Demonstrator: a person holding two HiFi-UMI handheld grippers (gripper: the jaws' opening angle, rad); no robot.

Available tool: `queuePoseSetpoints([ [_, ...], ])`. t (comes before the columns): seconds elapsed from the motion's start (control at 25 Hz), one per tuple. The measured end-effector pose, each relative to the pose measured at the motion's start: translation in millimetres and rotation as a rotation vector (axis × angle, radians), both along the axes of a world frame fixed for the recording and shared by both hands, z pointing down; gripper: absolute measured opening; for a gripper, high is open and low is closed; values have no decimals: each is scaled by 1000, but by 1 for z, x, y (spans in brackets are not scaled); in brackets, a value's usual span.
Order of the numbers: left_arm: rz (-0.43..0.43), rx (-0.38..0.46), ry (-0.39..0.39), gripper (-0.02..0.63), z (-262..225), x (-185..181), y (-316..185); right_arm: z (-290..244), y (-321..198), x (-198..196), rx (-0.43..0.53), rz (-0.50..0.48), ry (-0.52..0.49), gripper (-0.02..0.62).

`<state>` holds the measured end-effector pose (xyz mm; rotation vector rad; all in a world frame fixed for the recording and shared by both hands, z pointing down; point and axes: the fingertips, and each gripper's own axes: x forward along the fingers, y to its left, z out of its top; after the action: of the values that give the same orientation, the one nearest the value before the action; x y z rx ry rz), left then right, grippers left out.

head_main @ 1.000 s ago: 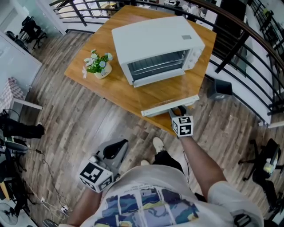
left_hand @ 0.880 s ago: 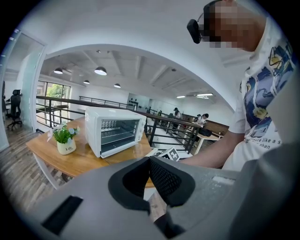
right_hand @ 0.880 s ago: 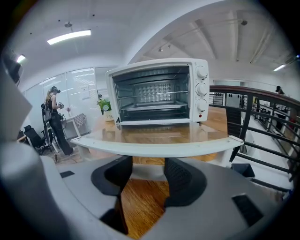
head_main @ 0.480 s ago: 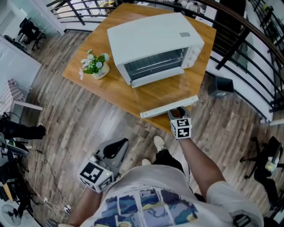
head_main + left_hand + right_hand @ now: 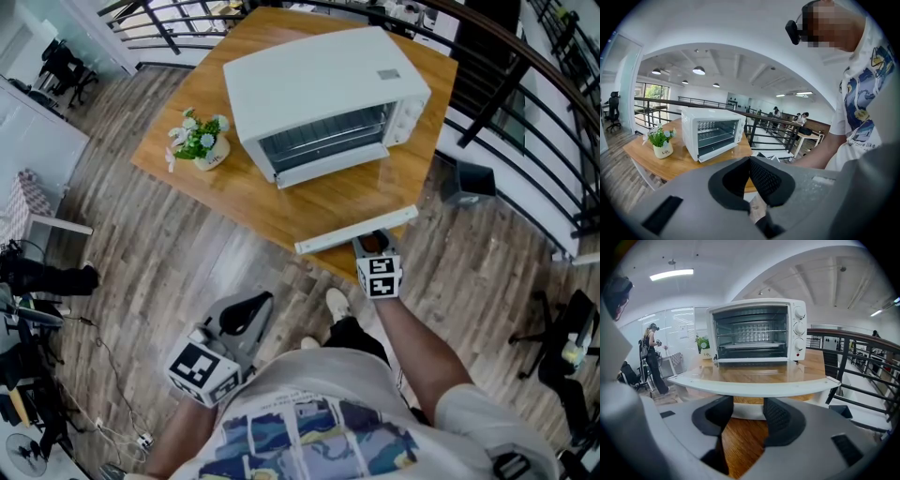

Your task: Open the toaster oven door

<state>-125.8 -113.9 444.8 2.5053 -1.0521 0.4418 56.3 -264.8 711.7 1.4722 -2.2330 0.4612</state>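
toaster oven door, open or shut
Open. The door lies swung down flat in front of the toaster oven, and the racks inside show.

The right tongs (image 5: 375, 241) are held, jaws apart, at the oven door (image 5: 349, 232)'s edge; the left tongs (image 5: 241, 315), jaws together, well behind it.

Bright, even indoor light from ceiling lamps (image 5: 700, 71); gripper views bulge and darken at edges
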Motion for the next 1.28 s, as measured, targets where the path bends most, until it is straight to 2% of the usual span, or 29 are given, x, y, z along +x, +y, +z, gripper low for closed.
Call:
queuePoseSetpoints([
  [1.28,4,-6,10,3,1,5,-12,-1,0,0,-9,0,2,202],
])
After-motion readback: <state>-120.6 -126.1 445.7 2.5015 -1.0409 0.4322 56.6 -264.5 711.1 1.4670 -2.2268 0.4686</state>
